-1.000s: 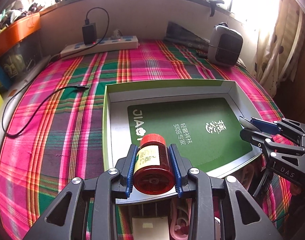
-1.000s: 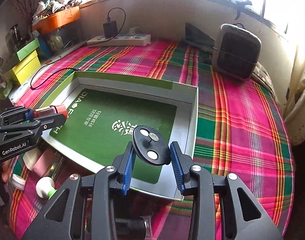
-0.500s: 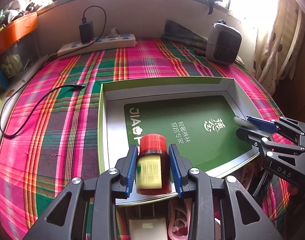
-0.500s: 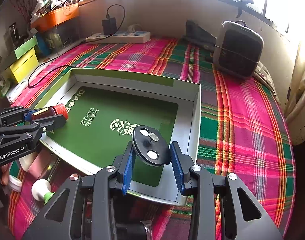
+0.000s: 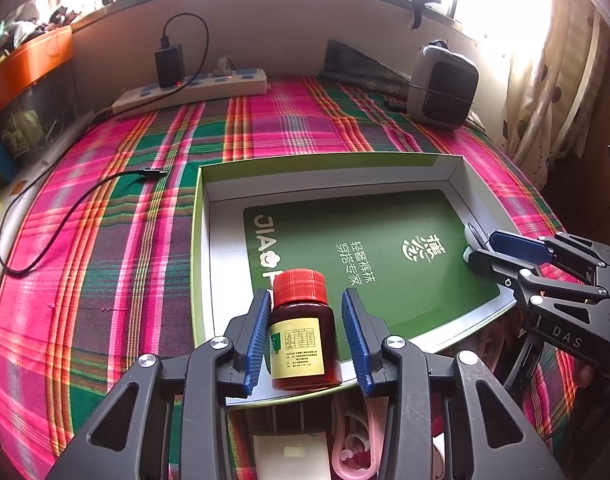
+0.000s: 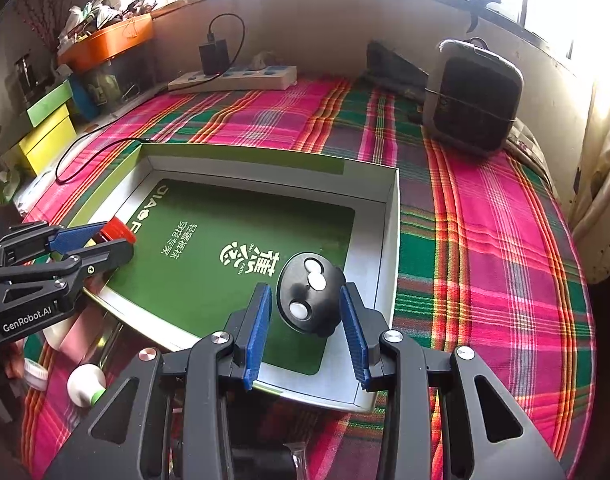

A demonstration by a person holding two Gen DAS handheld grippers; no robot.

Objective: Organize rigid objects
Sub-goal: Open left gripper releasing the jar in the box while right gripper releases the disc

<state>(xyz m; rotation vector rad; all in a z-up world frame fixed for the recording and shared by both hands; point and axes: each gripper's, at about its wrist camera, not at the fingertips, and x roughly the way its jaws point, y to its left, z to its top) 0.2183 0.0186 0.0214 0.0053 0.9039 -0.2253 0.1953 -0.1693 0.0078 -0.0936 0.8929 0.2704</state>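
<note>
A brown bottle [image 5: 303, 332] with a red cap and a yellow label stands upright in the near left corner of the shallow box tray [image 5: 325, 160]. My left gripper [image 5: 305, 296] straddles it. Its jaws are opening, and a gap shows on each side of the bottle. The right wrist view shows the same red cap [image 6: 119, 230] at the left gripper [image 6: 113, 240]. My right gripper [image 6: 305, 290] is shut on a black oval device [image 6: 311, 300] with white buttons, low over the tray's near right corner [image 6: 391, 240].
A green printed card [image 5: 365, 240] lines the tray. On the plaid cloth behind it are a power strip [image 5: 193, 88], a loose cable [image 5: 65, 220] and a grey heater [image 5: 443, 88]. Pink items [image 5: 353, 440] and a white ball [image 6: 85, 384] lie near the front edge.
The bottle went from tipped toward the camera to upright on the tray, and the left jaws drew apart from it. The black device tilted slightly in the right gripper.
</note>
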